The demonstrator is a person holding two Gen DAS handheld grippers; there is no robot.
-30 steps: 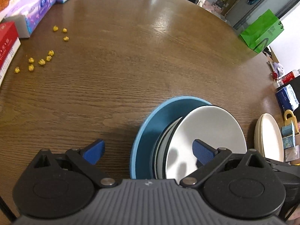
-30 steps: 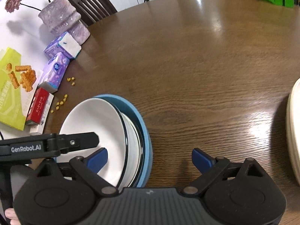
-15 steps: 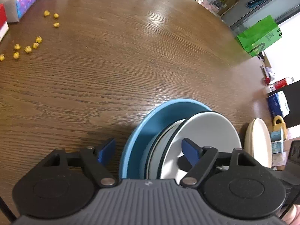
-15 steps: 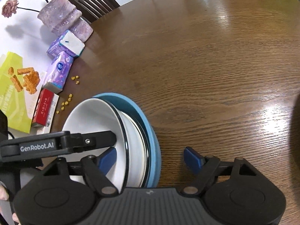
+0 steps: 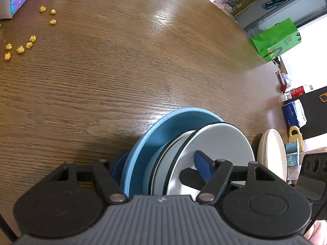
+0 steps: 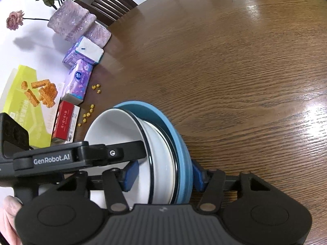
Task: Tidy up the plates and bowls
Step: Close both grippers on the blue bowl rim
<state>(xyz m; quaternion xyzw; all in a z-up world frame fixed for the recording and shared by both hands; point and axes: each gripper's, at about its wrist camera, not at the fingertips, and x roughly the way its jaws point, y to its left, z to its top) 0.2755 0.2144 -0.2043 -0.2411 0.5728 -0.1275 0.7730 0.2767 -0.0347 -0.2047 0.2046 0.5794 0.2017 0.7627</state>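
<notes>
stack: white bowls (image 5: 220,143) nested in blue plate (image 5: 163,126) at near table (image 5: 143,61) edge | left gripper (image 5: 159,167) jaws just closing, straddling plate and bowl rims, contact unclear | right gripper (image 6: 163,173) likewise, opposite side | risk: uneven squeeze lets bowls slide in plate, or tips the stack

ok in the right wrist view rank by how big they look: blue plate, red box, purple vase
1. blue plate, though it sits nearest the camera
2. purple vase
3. red box
</notes>
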